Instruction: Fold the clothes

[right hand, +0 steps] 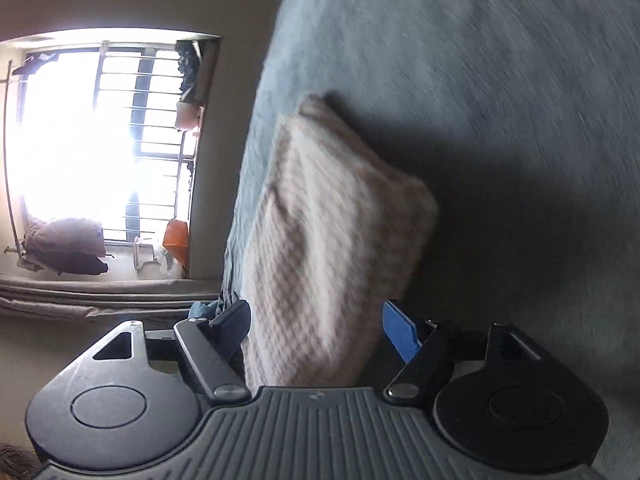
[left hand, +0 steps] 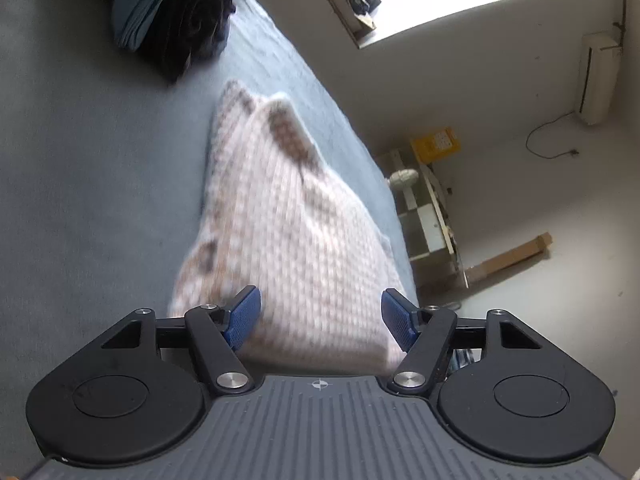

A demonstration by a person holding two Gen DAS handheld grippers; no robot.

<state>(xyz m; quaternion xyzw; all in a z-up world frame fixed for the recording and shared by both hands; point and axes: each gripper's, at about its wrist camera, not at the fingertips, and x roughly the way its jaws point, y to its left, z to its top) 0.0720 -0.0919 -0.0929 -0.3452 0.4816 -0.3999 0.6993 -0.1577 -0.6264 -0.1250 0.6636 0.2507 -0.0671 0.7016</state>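
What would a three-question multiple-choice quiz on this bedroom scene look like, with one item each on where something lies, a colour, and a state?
1. Where does the checked garment lie?
A. On the grey-blue bed cover
B. On the floor
C. On the windowsill

2. What colour are the pads on the left gripper?
A. Red
B. Blue
C. Green

3. How do the jaws of the right gripper stand?
A. Clamped tight on the garment
B. Open, pads clear of the cloth
C. Shut on nothing

Answers:
1 A: both views show the pale checked cloth folded and resting on the bed cover, near its edge.
2 B: the left wrist view shows a blue ribbed pad on each finger.
3 B: the right wrist view shows the fingers spread wide, with the garment lying ahead between them and neither pad pressing on it.
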